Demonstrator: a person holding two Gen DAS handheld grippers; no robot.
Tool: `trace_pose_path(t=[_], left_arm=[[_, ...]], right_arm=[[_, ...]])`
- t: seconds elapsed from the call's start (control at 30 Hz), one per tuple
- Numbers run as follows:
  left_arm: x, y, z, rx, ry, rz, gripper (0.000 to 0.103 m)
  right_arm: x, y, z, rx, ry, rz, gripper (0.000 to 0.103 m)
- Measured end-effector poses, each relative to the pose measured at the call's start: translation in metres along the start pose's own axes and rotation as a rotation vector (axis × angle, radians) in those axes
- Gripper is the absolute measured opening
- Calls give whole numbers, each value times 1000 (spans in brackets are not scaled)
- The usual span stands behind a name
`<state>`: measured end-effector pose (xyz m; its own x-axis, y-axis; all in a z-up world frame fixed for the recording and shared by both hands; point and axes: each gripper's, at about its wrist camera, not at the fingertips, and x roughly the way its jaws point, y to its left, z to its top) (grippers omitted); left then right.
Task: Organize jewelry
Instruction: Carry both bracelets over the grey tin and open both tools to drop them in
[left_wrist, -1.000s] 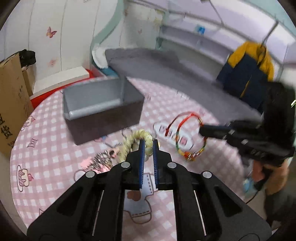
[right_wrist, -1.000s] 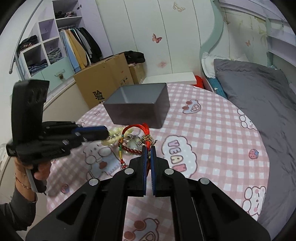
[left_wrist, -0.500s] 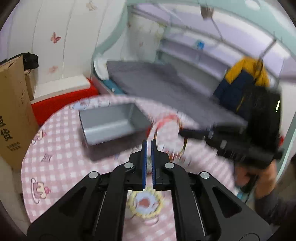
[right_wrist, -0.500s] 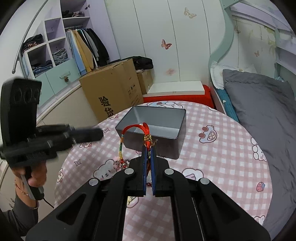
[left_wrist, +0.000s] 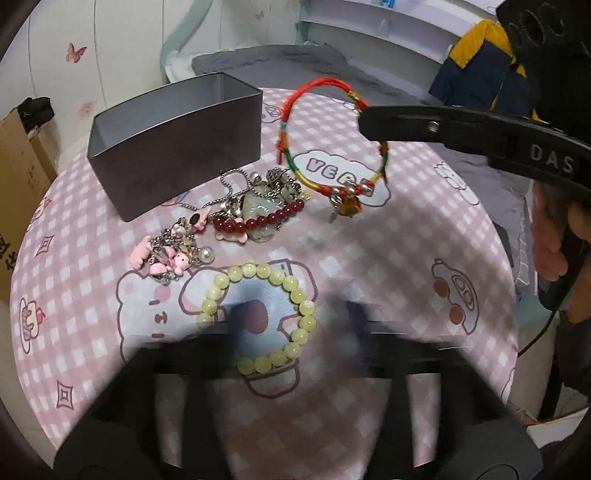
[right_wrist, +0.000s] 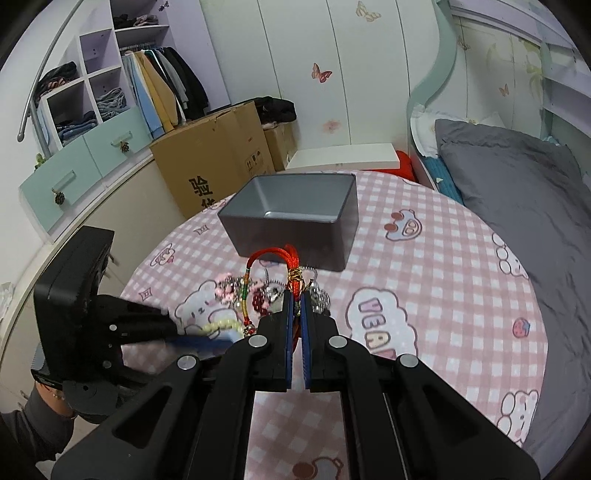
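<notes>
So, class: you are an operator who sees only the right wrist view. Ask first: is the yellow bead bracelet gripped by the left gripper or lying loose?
Observer: Loose. The yellow bead bracelet lies flat as a full ring, and the left gripper has its jaws opening on either side of it without pinching it.
Operator: What hangs from my cord bracelet?
Observer: The cord bracelet hangs from the right gripper as an open loop, with an amber charm at the bottom.
Operator: And the pile my fingers hide?
Observer: A dark red bead bracelet lies across a pale pendant, near the tin.
</notes>
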<state>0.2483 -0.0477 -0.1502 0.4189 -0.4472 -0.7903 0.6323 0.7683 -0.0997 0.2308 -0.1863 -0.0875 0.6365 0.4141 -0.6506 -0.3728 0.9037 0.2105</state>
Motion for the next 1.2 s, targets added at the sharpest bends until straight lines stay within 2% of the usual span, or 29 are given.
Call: trace_pose_path(t=[0.13, 0.23, 0.27, 0.3, 0.33, 0.37, 0.4, 0.57, 0.87, 1.0, 1.1, 1.2], left_arm=[[6, -9, -2, 18, 21, 30, 68], [14, -16, -5, 44, 41, 87, 56], [13, -16, -6, 44, 41, 89, 51], [13, -17, -6, 45, 38, 98, 35], [12, -17, -5, 43, 38, 97, 27], [11, -17, -5, 42, 39, 92, 15], [11, -17, -6, 40, 40, 89, 13], [0, 1, -4, -26, 18, 11, 9], [-70, 43, 35, -121, -209, -113, 9], [-94, 62, 61, -133, -310, -106, 9], [-95, 77, 81, -164, -348, -103, 9], [-85, 89, 96, -182, -347, -85, 9]], right_arm=[[-3, 1, -6, -2, 9, 6, 3], [-5, 0, -9, 0, 9, 12, 3], [-5, 0, -9, 1, 9, 13, 3], [-6, 0, -9, 1, 8, 14, 3], [-7, 0, -9, 0, 8, 14, 3], [-7, 0, -9, 0, 7, 15, 3], [-7, 0, -9, -1, 6, 17, 3], [-11, 3, -3, -8, -10, 26, 3], [-16, 6, 30, -15, -81, 40, 3], [-6, 4, 53, -7, -115, 42, 3], [5, 3, 67, -3, -134, 31, 3], [23, -3, 81, 15, -142, 22, 3]])
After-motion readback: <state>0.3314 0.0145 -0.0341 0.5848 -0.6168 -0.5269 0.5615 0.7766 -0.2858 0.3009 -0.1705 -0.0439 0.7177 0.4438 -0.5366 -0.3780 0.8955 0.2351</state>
